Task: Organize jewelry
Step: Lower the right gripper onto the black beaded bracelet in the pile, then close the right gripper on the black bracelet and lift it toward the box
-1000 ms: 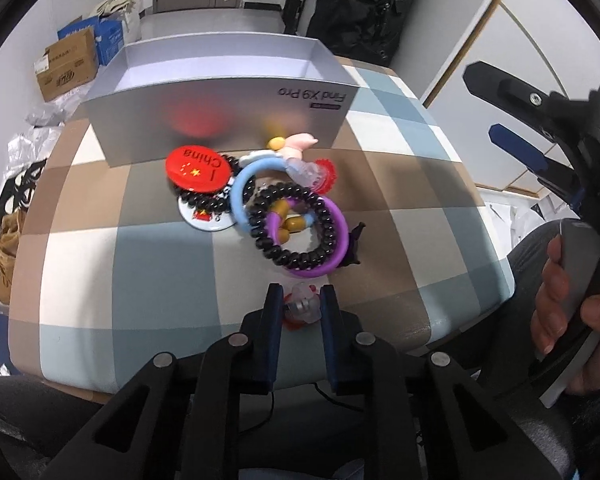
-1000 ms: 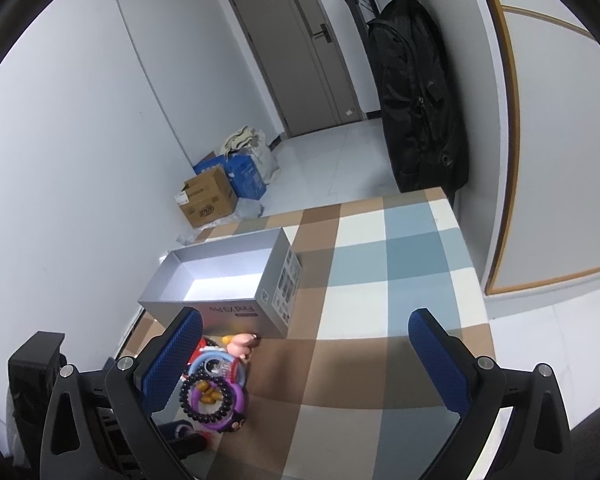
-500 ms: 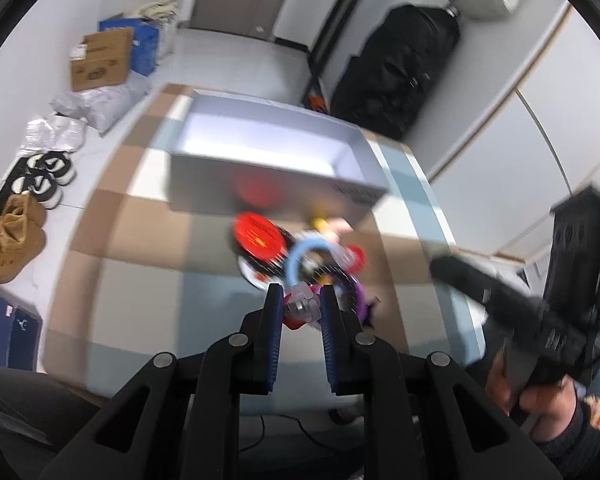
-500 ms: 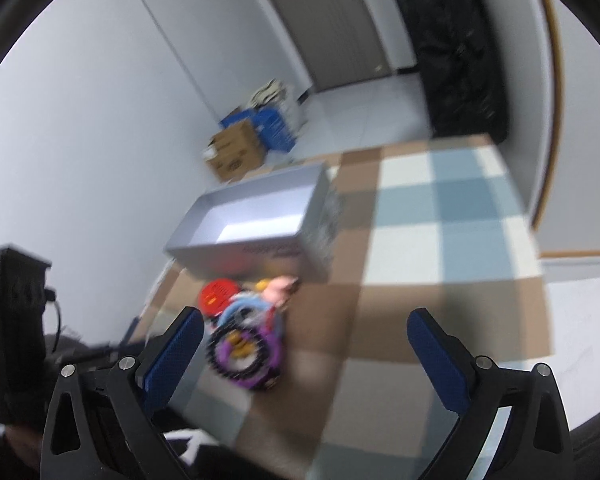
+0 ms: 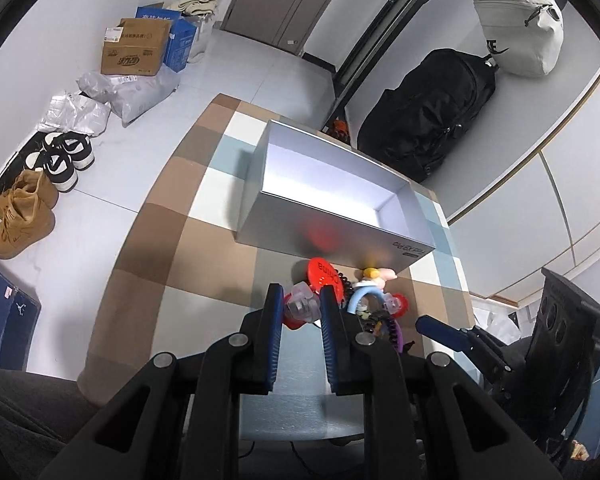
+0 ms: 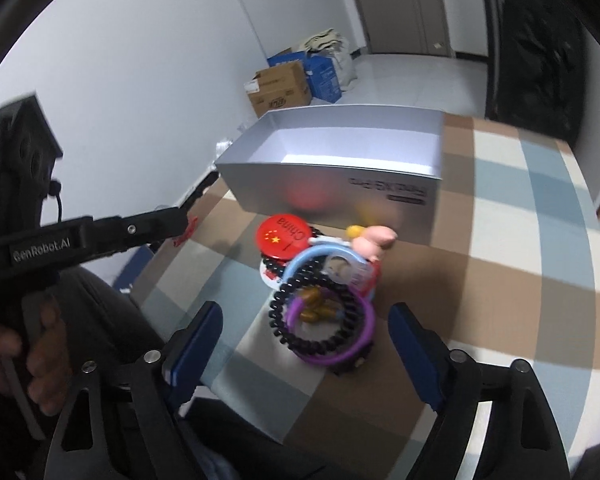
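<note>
My left gripper (image 5: 300, 300) is shut on a small clear-and-red trinket (image 5: 300, 308) and holds it above the checked table. Just beyond it lies the jewelry pile: a red round badge (image 5: 324, 274), a blue bangle (image 5: 364, 298) and a pink figure (image 5: 380, 274). An open silver box (image 5: 332, 196) stands behind the pile. My right gripper (image 6: 305, 314) hangs over the pile with its jaws closing. A black bead bracelet (image 6: 276, 320) and a purple bangle (image 6: 332, 356) lie between its fingers, and the pads touch neither.
The table's near edge runs just under both grippers. A hand (image 6: 40, 344) holds the left gripper's handle at the left of the right wrist view. On the floor are cardboard boxes (image 5: 136, 48) and shoes (image 5: 24, 216). A black backpack (image 5: 428, 108) leans at the back.
The left gripper has risen with the trinket and swung toward the box's left end. The right gripper has dropped and tilted down over the pile, and its jaws have narrowed.
</note>
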### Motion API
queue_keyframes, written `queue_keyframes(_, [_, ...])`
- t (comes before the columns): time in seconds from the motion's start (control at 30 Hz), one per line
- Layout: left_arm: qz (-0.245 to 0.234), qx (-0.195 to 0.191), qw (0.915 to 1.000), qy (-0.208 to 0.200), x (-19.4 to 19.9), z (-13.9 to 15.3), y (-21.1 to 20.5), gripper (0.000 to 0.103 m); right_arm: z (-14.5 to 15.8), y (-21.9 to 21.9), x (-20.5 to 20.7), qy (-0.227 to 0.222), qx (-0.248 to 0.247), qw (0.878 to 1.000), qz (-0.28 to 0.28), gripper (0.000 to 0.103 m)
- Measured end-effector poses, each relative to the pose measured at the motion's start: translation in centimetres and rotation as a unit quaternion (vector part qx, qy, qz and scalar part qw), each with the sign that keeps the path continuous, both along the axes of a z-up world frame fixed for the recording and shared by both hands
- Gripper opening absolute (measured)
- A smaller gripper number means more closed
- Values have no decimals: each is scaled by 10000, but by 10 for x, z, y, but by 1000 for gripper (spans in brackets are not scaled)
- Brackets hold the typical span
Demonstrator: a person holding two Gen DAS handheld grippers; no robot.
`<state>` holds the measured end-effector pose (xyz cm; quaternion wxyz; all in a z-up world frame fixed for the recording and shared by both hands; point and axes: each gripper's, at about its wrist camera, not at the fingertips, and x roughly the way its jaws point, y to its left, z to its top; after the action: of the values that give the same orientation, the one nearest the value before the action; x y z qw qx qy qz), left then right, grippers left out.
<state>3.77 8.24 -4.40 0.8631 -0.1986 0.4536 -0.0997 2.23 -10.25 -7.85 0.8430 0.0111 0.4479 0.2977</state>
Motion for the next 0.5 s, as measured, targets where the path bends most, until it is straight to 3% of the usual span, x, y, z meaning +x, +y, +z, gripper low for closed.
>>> queue_keyframes(0.07, [1,-74,10000,10,1,-1,5,13,-3,11,1,-118,-289,9995,49,82])
queue_keyframes(0.17, [10,-162,9999,53,3,-3,9,13,-10,21,4,-206,-752,9969,58,68])
queue_keyframes(0.27, [22,-268,9996,118,5,-5,13,13,-15,28,5,-310,-1109,9933,43,62])
queue_keyframes(0.37, [-5,-316,9994,166,7,-7,13,13,-14,25,6,-352,-1070,9936,-19,46])
queue_keyframes(0.5, [-52,-332,9993,188,8,-7,12,13,-13,23,7,-275,-1003,9946,-50,43])
